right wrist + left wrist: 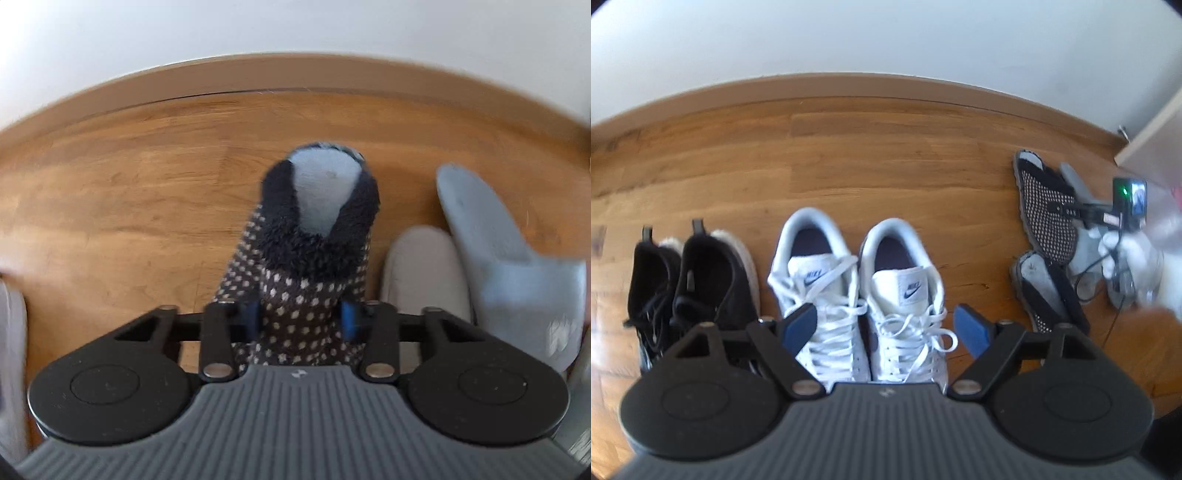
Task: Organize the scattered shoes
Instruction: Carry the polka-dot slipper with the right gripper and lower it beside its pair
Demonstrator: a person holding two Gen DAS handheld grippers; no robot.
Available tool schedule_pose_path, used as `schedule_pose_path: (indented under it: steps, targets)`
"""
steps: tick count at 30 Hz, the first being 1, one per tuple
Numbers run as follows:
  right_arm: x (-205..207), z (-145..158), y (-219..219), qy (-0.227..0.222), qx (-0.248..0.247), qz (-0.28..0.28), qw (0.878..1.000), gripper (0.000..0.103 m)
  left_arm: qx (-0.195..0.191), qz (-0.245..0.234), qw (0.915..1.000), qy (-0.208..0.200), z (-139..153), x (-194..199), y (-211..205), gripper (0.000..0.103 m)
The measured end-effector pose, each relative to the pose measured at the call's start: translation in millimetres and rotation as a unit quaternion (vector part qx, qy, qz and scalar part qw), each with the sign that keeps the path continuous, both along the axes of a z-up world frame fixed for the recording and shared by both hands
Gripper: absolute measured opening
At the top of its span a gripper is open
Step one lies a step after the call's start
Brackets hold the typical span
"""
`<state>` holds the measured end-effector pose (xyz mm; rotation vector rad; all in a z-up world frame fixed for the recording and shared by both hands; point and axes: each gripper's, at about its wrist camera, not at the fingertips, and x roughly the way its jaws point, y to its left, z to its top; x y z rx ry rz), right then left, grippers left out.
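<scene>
On the wood floor, by the baseboard, I see the shoes lined up w/ heels toward the wall: a black sneaker pair on the left, a white Nike pair just beside it in the middle. My left gripper hangs over the white pair's laces, jaws spread wide, blue pads either side of the laces, nothing pinched. Well to the right lie two dark polka-dot slippers, one behind the other, touching. My right gripper is clamped on the front of one dotted slipper, pads pressing both its sides; fuzzy collar & pale insole point at the wall. Just right of it sit two grey slippers, one light, one bluish, blurred. Left-wrist view also catches the right rig's camera & a gloved hand near the dotted slippers.
</scene>
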<state>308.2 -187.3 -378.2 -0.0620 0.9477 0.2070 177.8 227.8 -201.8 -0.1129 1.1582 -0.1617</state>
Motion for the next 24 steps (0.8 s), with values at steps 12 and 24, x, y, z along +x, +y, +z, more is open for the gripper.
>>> schedule_pose_path:
  steps: [12, 24]
  targets:
    - [-43, 107, 29, -0.027, 0.154, 0.051, 0.986, 0.025, -0.031, -0.046, 0.998, 0.029, 9, -17, 11, 0.083]
    - [-138, 13, 140, 0.188, 0.123, 0.112, 0.968, 0.025, -0.019, -0.114, 0.9886, 0.097, -13, -29, -16, 0.083]
